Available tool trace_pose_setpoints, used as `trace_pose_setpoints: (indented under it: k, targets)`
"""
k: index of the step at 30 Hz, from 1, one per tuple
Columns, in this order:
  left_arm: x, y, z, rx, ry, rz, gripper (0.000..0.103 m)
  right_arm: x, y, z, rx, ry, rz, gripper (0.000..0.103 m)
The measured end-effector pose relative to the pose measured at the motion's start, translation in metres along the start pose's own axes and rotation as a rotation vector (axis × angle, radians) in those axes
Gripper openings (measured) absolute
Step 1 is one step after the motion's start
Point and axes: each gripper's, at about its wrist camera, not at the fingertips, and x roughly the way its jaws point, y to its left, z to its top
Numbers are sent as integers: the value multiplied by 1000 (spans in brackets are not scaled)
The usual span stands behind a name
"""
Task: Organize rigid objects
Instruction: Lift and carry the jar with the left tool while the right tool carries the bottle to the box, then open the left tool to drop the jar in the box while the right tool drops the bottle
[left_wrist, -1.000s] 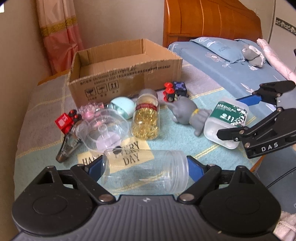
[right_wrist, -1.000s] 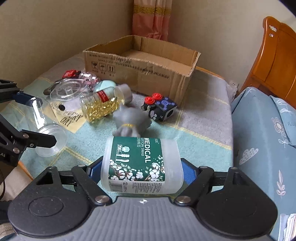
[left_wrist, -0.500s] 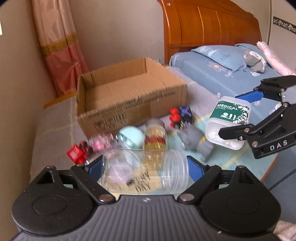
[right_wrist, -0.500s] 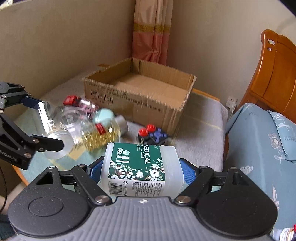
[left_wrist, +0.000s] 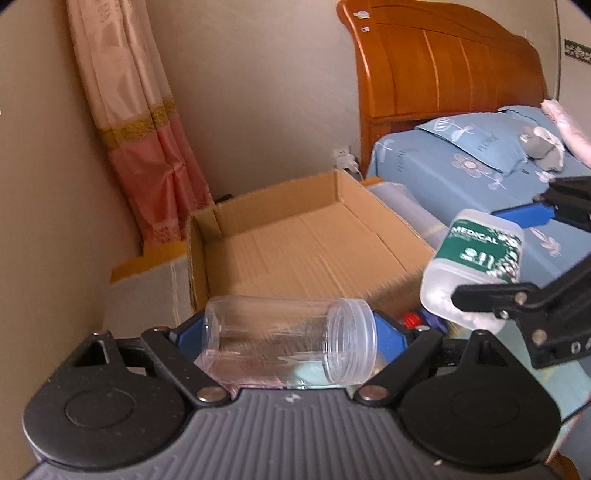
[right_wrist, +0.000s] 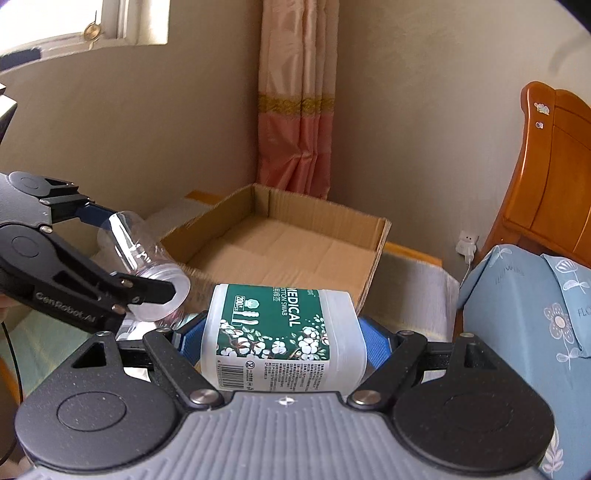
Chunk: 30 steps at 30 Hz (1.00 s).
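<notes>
Above the open cardboard box (left_wrist: 314, 240), left gripper (left_wrist: 288, 332) angled down, clamped on clear jar (left_wrist: 288, 336) lying crosswise, right gripper (right_wrist: 284, 339) likewise clasping swab tub (right_wrist: 284, 332).

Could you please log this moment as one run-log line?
left gripper: shut on clear jar | right gripper: shut on cotton swab tub | cardboard box: open, nothing seen inside

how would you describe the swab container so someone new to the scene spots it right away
Start at the open cardboard box by the curtain. Just in front of it, lying on its side in the right claw, is the swab container. Unlike the clear empty jar in the left claw, it is white plastic with a green flowered MEDICAL label.
</notes>
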Motion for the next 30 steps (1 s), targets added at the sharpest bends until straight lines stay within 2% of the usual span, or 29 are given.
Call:
trace_pose_setpoints:
  k: [10, 18, 24, 30]
  targets:
    - [64, 28, 53, -35, 48, 17, 89, 45, -27, 36, 39, 2, 12, 86]
    - [114, 43, 82, -51, 88, 42, 89, 75, -42, 56, 41, 15, 14, 86]
    - [144, 56, 90, -105, 122, 44, 92, 97, -53, 61, 46, 40, 8, 86]
    - [141, 64, 88, -108, 124, 42, 92, 113, -58, 62, 46, 60, 6, 86]
